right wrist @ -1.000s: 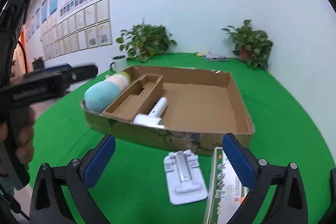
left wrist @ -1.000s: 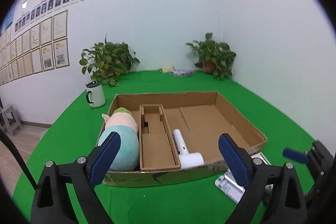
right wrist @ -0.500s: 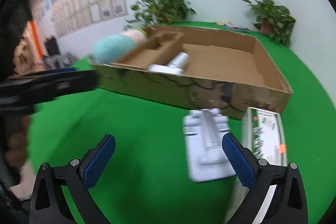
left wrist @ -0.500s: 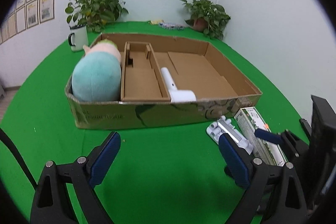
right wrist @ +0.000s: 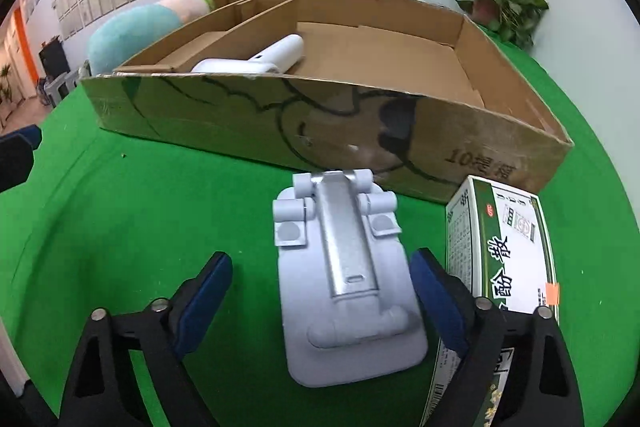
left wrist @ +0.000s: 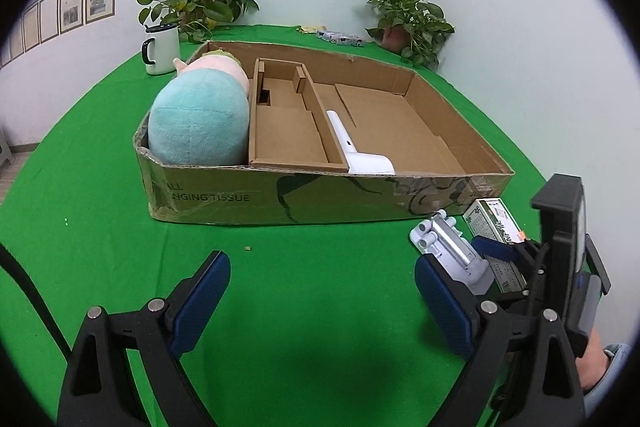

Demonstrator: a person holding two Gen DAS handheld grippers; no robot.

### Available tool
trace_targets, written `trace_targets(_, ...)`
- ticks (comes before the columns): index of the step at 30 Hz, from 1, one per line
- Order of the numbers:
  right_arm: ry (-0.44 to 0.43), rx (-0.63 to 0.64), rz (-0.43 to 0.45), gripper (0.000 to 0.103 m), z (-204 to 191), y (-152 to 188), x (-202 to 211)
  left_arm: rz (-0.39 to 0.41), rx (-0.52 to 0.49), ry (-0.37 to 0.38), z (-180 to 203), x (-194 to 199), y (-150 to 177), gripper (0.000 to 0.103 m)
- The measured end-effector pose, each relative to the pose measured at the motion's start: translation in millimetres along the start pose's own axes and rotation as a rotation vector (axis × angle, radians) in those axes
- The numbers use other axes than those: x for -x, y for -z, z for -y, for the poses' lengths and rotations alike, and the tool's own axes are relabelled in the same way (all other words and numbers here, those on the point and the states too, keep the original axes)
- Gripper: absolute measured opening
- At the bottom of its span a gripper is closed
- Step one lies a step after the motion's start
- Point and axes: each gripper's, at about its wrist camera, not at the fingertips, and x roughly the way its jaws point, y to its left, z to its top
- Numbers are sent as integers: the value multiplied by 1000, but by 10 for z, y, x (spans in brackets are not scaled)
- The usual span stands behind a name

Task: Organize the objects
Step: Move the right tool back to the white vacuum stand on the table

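On the green cloth, in front of the cardboard box (right wrist: 280, 115), lies a flat white phone stand (right wrist: 348, 291). My right gripper (right wrist: 320, 263) straddles the stand with its jaws closing. The right pad sits beside the stand's edge and the left pad is still apart from it. Just to the right lies a green-and-white carton (right wrist: 508, 251). My left gripper (left wrist: 320, 271) hangs open over bare cloth, with nothing between its fingers. In the cardboard box (left wrist: 280, 195) lie a teal-and-pink plush (left wrist: 200, 123) and a white handheld device (left wrist: 360, 155).
A white mug (left wrist: 160, 47) stands behind the box at the left. Two potted plants (left wrist: 196, 3) (left wrist: 408, 19) and some small packets (left wrist: 340, 37) line the back of the table. A white wall runs close along the right side.
Both grippers have come down and tilted toward the table. The right one has sunk around the phone stand and its jaws have narrowed slightly. The left gripper stays open.
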Motion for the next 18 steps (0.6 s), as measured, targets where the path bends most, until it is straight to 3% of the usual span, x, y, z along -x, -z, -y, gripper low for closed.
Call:
trace_targets(4, -3, 10, 3, 68, -22, 52, 64, -14, 22, 15, -34, -32, 28, 94)
trace_targets(8, -134, -5, 10, 67, -104, 166, 236, -36, 25, 22, -56, -67, 66, 94)
trace_targets(9, -148, -21, 18, 73, -89, 175, 256, -39, 26, 21, -63, -72, 70, 94)
trace_targets(10, -134, -31, 25, 88, -68, 178, 262, -42, 30, 23, -71, -78, 69, 94)
trace_targets(12, -100, -59, 27, 97, 5, 154, 211, -44, 41, 29, -84, -84, 59, 94)
trace_targets(16, -98, -47, -20, 97, 2, 79, 86, -48, 43, 34, -73, -100, 39, 94)
trace_targets(18, -92, -27, -26, 88, -86, 63, 66, -59, 49, 35, -66, -101, 43, 94)
